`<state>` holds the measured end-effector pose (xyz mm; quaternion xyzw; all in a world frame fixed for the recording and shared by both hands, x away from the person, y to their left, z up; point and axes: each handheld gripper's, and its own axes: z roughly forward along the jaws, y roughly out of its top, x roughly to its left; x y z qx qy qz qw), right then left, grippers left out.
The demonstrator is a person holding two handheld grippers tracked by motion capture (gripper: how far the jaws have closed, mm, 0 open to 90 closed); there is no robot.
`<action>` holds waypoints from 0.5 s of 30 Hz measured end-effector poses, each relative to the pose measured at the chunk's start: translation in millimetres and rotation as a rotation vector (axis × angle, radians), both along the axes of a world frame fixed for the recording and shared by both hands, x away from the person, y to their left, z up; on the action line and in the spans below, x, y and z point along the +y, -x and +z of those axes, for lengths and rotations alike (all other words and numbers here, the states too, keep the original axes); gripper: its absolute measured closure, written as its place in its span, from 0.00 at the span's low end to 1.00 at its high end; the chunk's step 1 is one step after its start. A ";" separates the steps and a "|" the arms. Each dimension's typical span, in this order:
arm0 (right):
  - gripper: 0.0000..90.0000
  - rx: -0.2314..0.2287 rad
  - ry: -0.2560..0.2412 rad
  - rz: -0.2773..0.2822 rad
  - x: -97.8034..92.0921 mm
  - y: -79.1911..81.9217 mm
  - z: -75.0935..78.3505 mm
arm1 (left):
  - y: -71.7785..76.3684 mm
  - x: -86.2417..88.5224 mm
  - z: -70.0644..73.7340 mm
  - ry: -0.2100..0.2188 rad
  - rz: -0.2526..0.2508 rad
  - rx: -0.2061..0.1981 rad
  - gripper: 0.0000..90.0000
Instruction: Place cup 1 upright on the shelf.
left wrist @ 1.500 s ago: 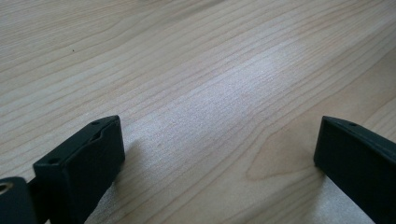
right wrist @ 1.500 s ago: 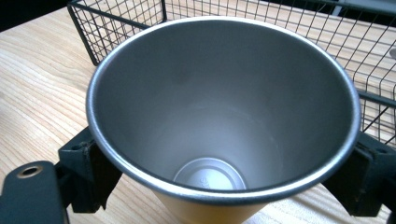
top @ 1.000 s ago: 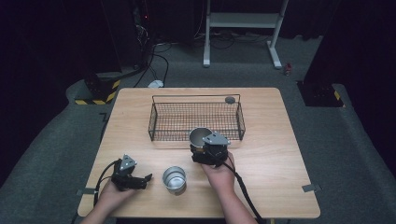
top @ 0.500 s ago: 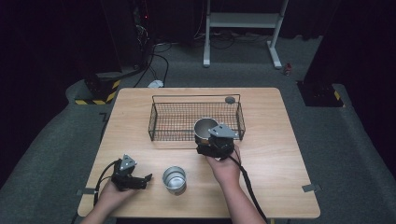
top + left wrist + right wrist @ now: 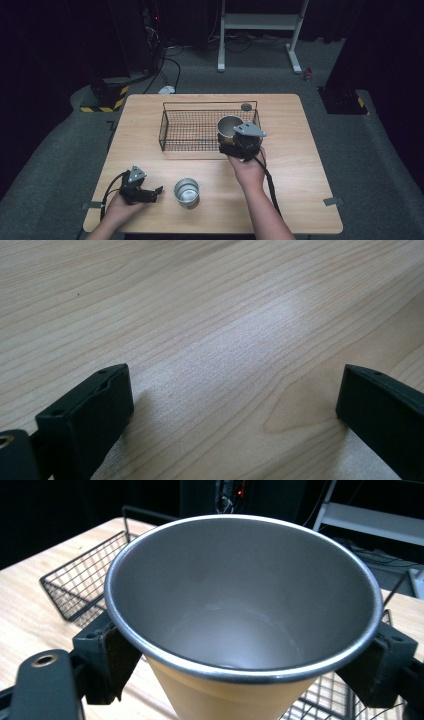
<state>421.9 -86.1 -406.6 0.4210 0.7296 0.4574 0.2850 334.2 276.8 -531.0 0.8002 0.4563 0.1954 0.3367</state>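
While both grippers are at the wooden table, the scene reads from largest to smallest as follows.

Table point(image 5: 300, 150): light wood, on grey carpet, with dark equipment and a white frame behind it.

Wire basket point(image 5: 190, 131): black mesh, rectangular, on the far middle of the table; in the right gripper view its mesh lies under and behind the held cup.

Right gripper point(image 5: 239, 142): held at the basket's near right corner by the person's right hand point(image 5: 248, 170); its jaws are pressed against opposite sides of the held cup, just under its rim.

Left gripper point(image 5: 150, 194): resting on the near left of the table, jaws spread wide with bare wood between them in the left gripper view.

Held cup point(image 5: 240, 615): metal, upright, mouth open upward and empty, above the basket's right end.

Second cup point(image 5: 186, 191): metal, upright on the table near the front edge, just right of the left gripper, apart from it.

Small round object point(image 5: 245, 106): dark, on the table beyond the basket's far right corner; too small to identify.
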 end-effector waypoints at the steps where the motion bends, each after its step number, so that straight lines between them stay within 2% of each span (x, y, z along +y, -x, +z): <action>1: 0.16 0.003 0.000 -0.004 -1.1 -1.5 1.3 | 0.0 0.0 0.0 0.000 0.000 0.000 0.02; 15: 0.16 -0.004 -0.010 -0.042 -5.3 -23.4 18.3 | 0.0 0.0 0.0 -0.001 0.000 0.000 0.02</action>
